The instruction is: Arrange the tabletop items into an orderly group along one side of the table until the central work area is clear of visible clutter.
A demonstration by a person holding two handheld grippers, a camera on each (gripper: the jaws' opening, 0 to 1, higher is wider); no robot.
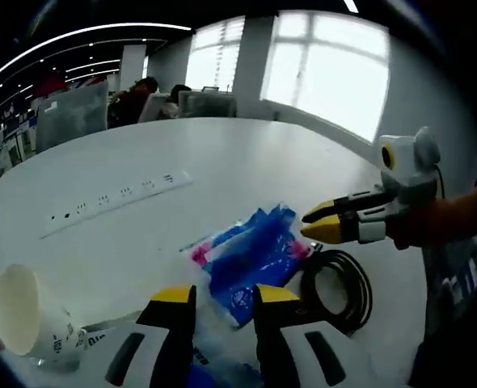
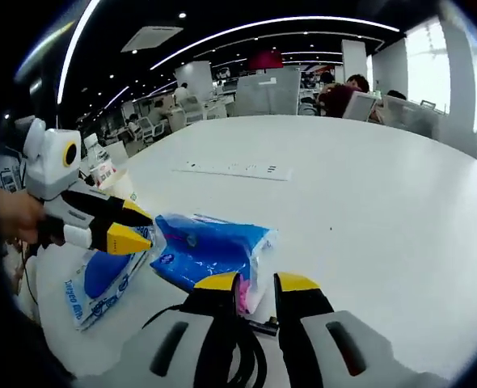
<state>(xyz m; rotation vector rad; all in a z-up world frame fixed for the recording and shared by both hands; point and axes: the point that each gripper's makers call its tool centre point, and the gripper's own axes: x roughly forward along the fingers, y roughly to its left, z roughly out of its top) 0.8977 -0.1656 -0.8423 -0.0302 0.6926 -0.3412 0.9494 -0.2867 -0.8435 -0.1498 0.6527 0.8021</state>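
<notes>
Left gripper (image 1: 222, 295) and right gripper (image 2: 256, 283), jaws parted and empty, flank the blue tissue pack (image 1: 251, 259) beside a black cable coil (image 1: 335, 287) mid-table. Best practice: clamp the pack's edge firmly, then carry it to the paper cup (image 1: 24, 319).

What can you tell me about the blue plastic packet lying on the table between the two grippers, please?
The blue packet is a soft, crinkled plastic pack, bright blue with white print and a pink patch at one end, seen in the left gripper view. It lies flat on the white table, apparently sealed. A coiled black cable sits right beside it, and a second blue-and-white pack lies close by. The left gripper has its tips at the packet's edge; actual contact is unclear.
</notes>
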